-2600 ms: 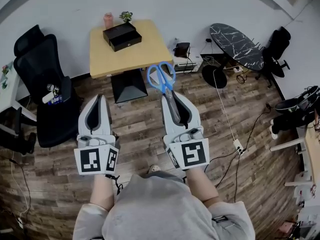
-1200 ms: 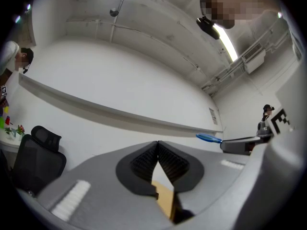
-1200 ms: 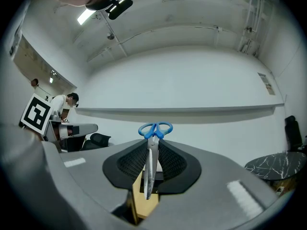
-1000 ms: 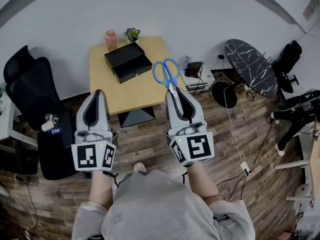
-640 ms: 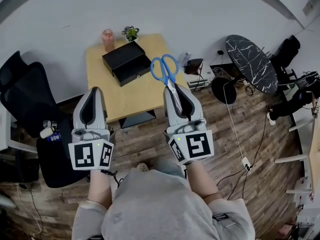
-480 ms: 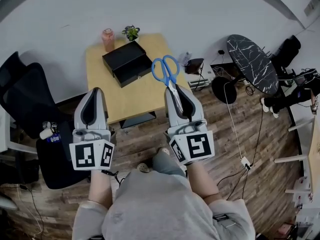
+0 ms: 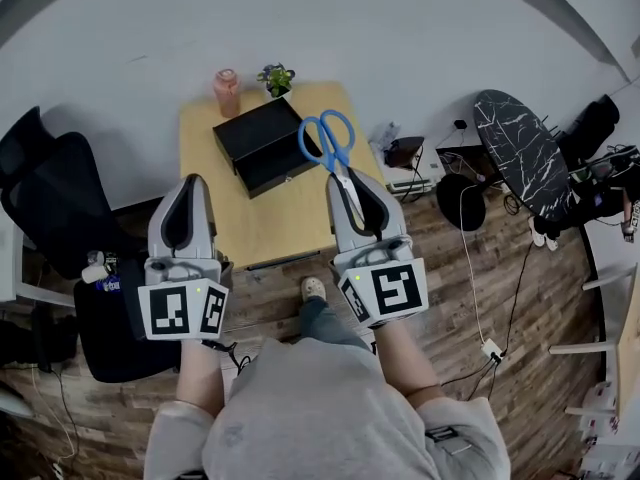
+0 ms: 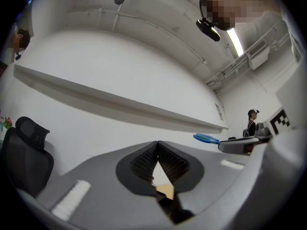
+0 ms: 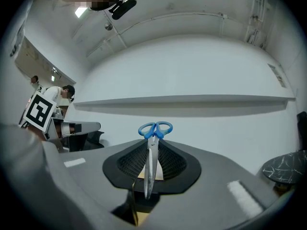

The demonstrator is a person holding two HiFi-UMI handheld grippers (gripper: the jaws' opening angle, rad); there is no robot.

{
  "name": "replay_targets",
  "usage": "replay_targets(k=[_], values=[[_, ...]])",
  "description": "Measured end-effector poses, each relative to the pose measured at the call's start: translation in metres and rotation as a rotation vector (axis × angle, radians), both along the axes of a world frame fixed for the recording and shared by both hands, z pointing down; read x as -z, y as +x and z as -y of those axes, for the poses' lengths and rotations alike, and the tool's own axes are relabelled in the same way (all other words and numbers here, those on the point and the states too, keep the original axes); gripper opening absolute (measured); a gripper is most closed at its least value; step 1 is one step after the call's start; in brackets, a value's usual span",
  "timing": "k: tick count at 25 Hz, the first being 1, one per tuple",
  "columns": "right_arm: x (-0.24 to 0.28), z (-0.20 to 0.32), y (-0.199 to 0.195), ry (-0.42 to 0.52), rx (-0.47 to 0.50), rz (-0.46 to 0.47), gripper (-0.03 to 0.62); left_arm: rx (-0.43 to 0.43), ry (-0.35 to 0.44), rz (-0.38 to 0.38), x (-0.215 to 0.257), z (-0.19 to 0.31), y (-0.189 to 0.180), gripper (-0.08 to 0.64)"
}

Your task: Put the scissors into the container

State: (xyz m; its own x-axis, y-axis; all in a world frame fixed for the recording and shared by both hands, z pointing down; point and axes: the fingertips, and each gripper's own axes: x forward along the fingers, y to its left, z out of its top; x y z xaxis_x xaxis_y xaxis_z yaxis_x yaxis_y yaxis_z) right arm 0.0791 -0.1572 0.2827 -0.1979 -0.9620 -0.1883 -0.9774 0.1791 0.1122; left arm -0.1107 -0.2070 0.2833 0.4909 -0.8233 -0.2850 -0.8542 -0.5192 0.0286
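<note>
A wood-plank floor (image 7: 500,268) is filling the lower part of the head view, with a white wall running across the top. A light wooden table (image 7: 250,218) is standing at upper centre against that wall. A black office chair (image 7: 50,193) is sitting at the left edge, and a black marble-patterned oval table (image 7: 525,153) is leaning in at the upper right.

On the wooden table a black box-shaped container (image 7: 262,146) is lying at an angle near the far edge.

The left gripper (image 7: 192,181) is pointing toward the table's left part; in the left gripper view its (image 8: 157,143) jaws are pressing together with nothing between them. The right gripper (image 7: 343,176) is reaching over the table's right side, and its (image 9: 152,145) jaws are clamping on the blades of the scissors (image 7: 325,140). The scissors (image 9: 151,150) are sticking out beyond the jaw tips, blue handles foremost, and in the head view those handles are overlapping the container's right end.

A pink bottle (image 7: 227,90) and a small potted plant (image 7: 276,76) are standing just behind the container.
</note>
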Motion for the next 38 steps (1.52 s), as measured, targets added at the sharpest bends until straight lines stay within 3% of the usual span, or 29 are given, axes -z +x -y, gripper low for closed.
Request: replay_targets(k=[9,16,30,38], values=[[0.008,0.083,0.027,0.004,0.117,-0.03,0.064,0.078,0.035,-0.017,0.014,0.064,0.031,0.058],[-0.007,0.137,0.037,-0.042,0.24,-0.063,0.064,0.159,0.011,-0.025,0.007,0.102,0.044,0.058],[-0.126,0.195,0.013,-0.309,0.644,-0.217,0.064,0.3,-0.075,-0.021,-0.024,0.138,0.047,0.058],[-0.212,0.213,0.001,-0.508,0.821,-0.392,0.064,0.409,-0.11,-0.009,-0.034,0.135,0.028,0.058]])
